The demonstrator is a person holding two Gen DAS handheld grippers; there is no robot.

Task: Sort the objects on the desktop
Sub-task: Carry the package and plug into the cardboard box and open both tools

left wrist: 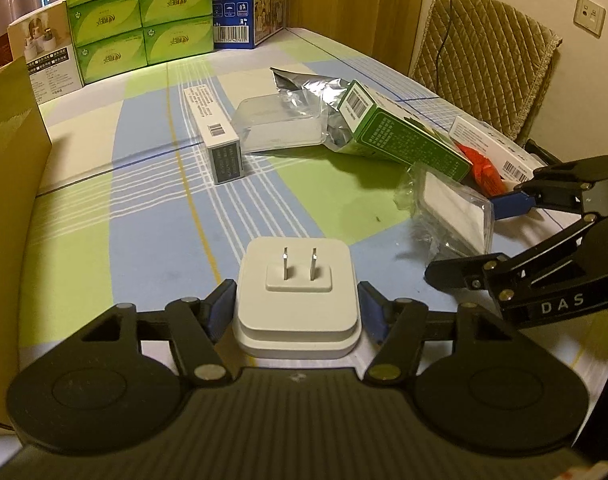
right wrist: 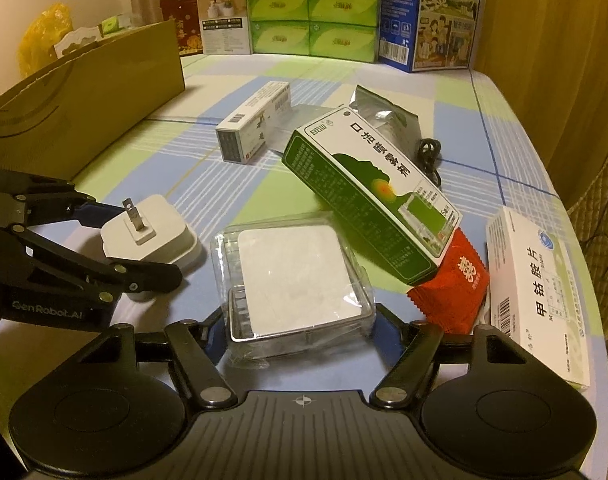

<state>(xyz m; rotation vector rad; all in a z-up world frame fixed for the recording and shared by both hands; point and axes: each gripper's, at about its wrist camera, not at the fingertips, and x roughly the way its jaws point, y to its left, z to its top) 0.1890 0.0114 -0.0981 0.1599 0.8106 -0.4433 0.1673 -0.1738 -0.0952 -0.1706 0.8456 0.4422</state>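
Left wrist view first, and the left tongs (left wrist: 297,312) are clamped on the white plug adapter (left wrist: 297,300), blue pads pressing its two side walls, prongs pointing up. Gripping across the flat sides makes sense to me: those walls are parallel and the prongs stay out of the way. From the right wrist view I can't tell if the adapter is touching the checked table (right wrist: 496,128) or just off it.

Over to the right tongs (right wrist: 299,320): they straddle the clear plastic case (right wrist: 291,280) with a white block inside, fingers spread wide on either side. Whether the pads are pressing its walls yet, I cannot tell; the case's edge hides them. It looks like a pickup being lined up.

Now the count. Loose on the table: one green-and-white carton (right wrist: 368,192), tilted and leaning on a silver foil pouch (right wrist: 378,114); one slim white box (right wrist: 255,120) lying flat; one white medicine box (right wrist: 540,292) at the right edge; one red sachet (right wrist: 454,288) tucked between carton and medicine box; one black cable (right wrist: 430,156). Clear cases, I make it two, the second (left wrist: 281,122) farther back by the pouch. An open cardboard box (right wrist: 83,100) stands at the left, likely where the sorted things go.
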